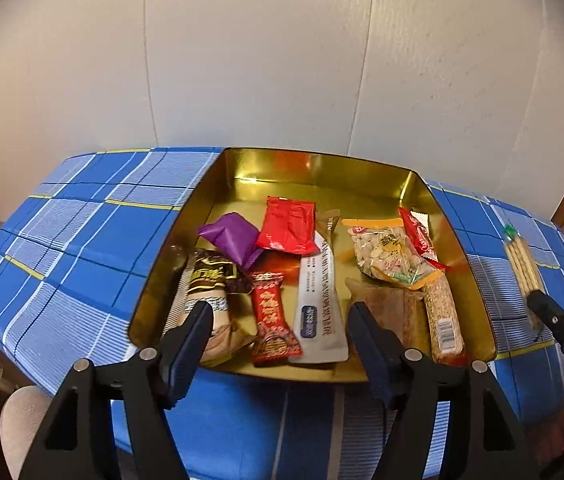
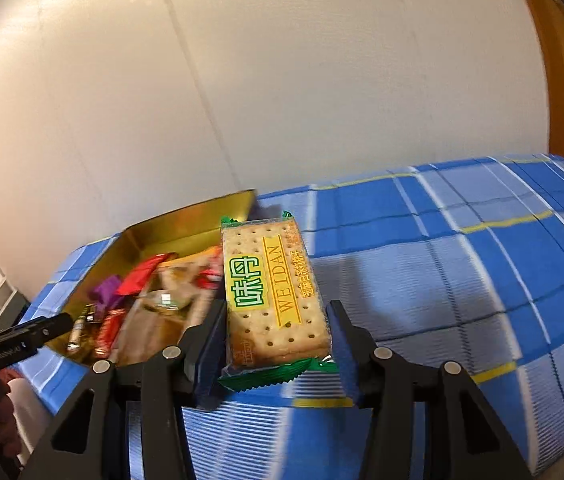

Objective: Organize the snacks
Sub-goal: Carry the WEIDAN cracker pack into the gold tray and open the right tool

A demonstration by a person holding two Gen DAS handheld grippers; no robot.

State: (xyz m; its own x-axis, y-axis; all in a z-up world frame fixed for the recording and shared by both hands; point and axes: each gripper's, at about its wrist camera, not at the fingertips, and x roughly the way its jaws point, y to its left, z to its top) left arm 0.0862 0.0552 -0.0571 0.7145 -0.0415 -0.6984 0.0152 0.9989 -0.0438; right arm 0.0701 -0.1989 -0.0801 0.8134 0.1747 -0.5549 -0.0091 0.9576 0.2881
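A gold tin tray [image 1: 185, 236] on the blue plaid tablecloth holds several snack packets: purple [image 1: 231, 240], red [image 1: 288, 230], a white stick pack [image 1: 318, 304], a peanut bag [image 1: 390, 254]. My left gripper [image 1: 279, 316] is open and empty over the tray's near edge. My right gripper [image 2: 275, 316] is shut on a cracker packet [image 2: 269, 292] with green ends, held above the cloth right of the tray [image 2: 185, 224]. The cracker packet [image 1: 522, 264] and the right gripper's finger [image 1: 562, 332] also show at the right of the left wrist view.
The blue plaid tablecloth [image 1: 73, 248] covers the table, which stands against a white wall. A wooden door frame [image 2: 554, 60] is at the far right. The left gripper's finger [image 2: 21, 338] shows at the left of the right wrist view.
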